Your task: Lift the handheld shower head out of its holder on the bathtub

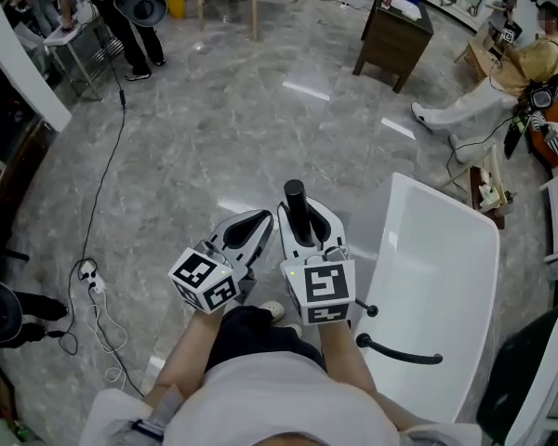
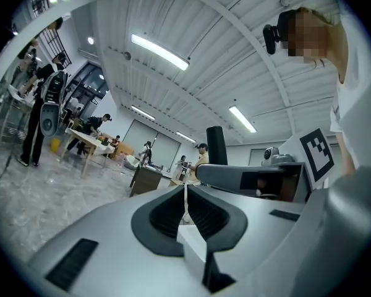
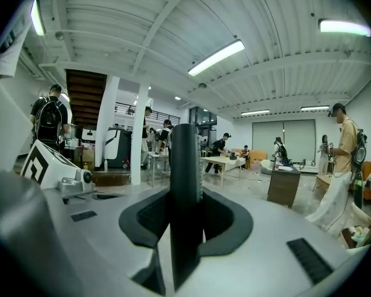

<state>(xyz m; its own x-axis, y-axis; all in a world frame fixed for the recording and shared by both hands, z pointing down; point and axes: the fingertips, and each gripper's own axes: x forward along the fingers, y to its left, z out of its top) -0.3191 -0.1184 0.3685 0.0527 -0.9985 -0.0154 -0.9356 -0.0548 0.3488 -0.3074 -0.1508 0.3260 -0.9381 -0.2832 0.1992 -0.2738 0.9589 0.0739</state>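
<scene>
1. Evidently the lift is done or nearly so. The right tongs [image 1: 307, 219] are clamped on the dark, round shower head [image 1: 295, 196], which pokes out past their tips over the floor [image 1: 214, 156], just left of the white bathtub [image 1: 428, 249].
2. The left tongs [image 1: 259, 221] sit just beside the right ones, pressed together with nothing between the pads.
3. To do the step well, the person should hold the grip firm and square on the shaft, since a smooth round handle may twist or slide in the pads.
4. The person should carry it on an easy line away from the tub, allowing for a hose that could pull taut.
5. The free left tongs could steady the far end if it sags.
6. No hose shows in any view, so whether one trails below cannot be told.
7. The spray face cannot be made out; only a plain dark cylinder shows.
8. A curved black fitting [image 1: 405, 353] sits on the tub's near rim. Whether it is the holder or a spout is unclear, and the person's body cuts off that end.
</scene>
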